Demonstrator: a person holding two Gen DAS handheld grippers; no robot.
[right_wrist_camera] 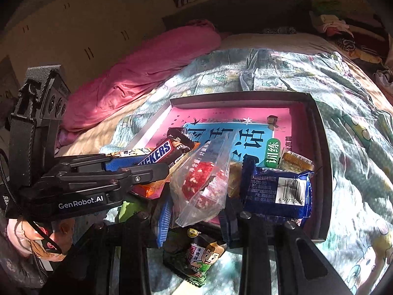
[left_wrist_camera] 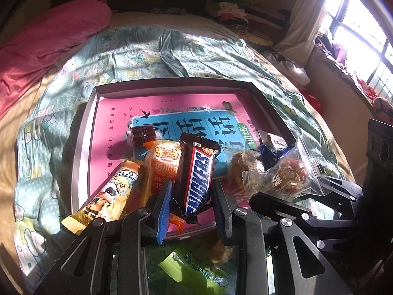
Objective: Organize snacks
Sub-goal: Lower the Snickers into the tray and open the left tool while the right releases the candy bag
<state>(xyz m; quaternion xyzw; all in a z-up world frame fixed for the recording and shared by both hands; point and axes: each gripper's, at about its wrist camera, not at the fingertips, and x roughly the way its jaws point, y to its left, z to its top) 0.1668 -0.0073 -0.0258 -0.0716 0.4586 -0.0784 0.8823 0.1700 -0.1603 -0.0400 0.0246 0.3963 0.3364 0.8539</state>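
We see a brown Snickers bar (left_wrist_camera: 196,172) standing tilted above the shallow grey box (left_wrist_camera: 84,132), beside an orange rice-cracker pack (left_wrist_camera: 162,167) and a yellow cartoon snack stick (left_wrist_camera: 108,194). A clear bag with a red rice ball (right_wrist_camera: 201,184) hangs by a blue barcoded packet (right_wrist_camera: 277,189).

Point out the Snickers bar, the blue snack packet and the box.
Snickers bar (left_wrist_camera: 196,182), left wrist view, on its blue lettering.
Blue snack packet (right_wrist_camera: 275,186), right wrist view, on its printed back.
Box (right_wrist_camera: 321,147), right wrist view, on its right wall.
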